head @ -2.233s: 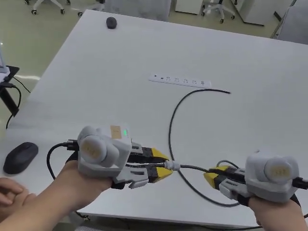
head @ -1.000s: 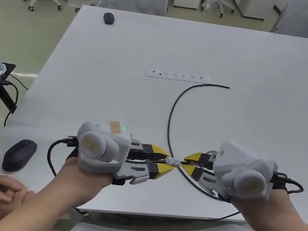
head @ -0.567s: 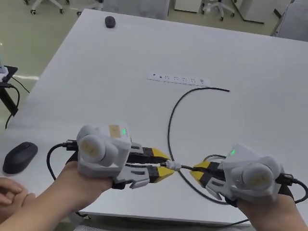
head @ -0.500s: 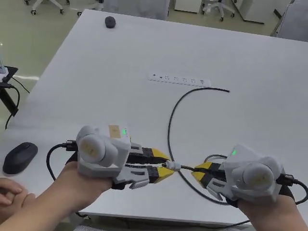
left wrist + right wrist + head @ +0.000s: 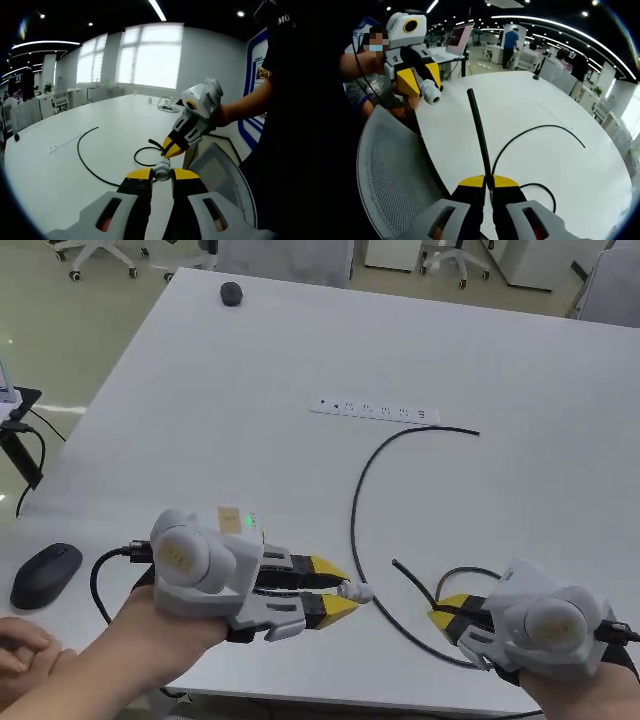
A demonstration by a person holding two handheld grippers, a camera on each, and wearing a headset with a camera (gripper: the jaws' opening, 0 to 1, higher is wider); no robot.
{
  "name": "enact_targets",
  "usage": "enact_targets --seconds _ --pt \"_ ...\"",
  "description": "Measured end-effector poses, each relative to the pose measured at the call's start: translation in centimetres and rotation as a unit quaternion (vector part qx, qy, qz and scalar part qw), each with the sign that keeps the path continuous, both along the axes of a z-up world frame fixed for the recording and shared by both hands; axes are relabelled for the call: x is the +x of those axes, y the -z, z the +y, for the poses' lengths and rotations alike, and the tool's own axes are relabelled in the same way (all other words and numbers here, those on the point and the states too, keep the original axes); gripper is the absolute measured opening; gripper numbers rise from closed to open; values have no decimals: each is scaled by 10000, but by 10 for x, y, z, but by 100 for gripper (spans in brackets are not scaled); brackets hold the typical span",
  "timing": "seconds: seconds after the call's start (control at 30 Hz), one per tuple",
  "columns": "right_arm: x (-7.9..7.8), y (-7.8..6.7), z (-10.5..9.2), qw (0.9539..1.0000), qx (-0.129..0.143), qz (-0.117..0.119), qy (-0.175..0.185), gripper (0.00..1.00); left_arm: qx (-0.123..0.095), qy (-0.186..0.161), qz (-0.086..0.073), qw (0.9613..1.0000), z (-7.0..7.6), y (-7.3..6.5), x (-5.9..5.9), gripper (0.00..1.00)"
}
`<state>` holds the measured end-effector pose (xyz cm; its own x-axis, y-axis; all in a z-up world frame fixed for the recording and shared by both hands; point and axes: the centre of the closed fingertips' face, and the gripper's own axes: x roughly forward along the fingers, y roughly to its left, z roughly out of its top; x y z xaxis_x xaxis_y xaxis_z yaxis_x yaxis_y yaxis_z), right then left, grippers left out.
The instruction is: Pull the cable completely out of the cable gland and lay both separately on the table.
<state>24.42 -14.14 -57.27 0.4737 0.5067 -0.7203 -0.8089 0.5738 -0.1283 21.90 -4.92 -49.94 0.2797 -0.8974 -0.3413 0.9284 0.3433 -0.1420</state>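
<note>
Pulled apart: cable [image 5: 352, 518], cable gland [image 5: 357, 591] | left gripper [image 5: 338, 590] pinches cable gland | right gripper [image 5: 448, 608] pinches cable

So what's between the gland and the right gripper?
The free end of the cable, held by the right gripper, ending short of the gland; head and right gripper views show it.

Black cable [image 5: 353, 502]; white cable gland [image 5: 357, 592]; yellow-tipped, grey-bodied left tongs [image 5: 343, 590], right tongs [image 5: 441, 608]; white surface [image 5: 200, 390]; black mouse [image 5: 45, 575].

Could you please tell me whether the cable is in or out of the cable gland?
Out. The cable, gripped by the right gripper, ends free, apart from the cable gland in the left gripper.
</note>
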Motion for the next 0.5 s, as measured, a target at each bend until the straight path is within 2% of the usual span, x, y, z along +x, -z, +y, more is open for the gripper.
enact_targets --seconds 0.3,0.5 --pt "4 -5 9 9999 -68 -76 -75 0 47 -16 -49 10000 -1 7 -3 15" --pt "18 -11 19 9997 -112 -161 -111 0 17 -134 -13 9999 4 10 -4 15"
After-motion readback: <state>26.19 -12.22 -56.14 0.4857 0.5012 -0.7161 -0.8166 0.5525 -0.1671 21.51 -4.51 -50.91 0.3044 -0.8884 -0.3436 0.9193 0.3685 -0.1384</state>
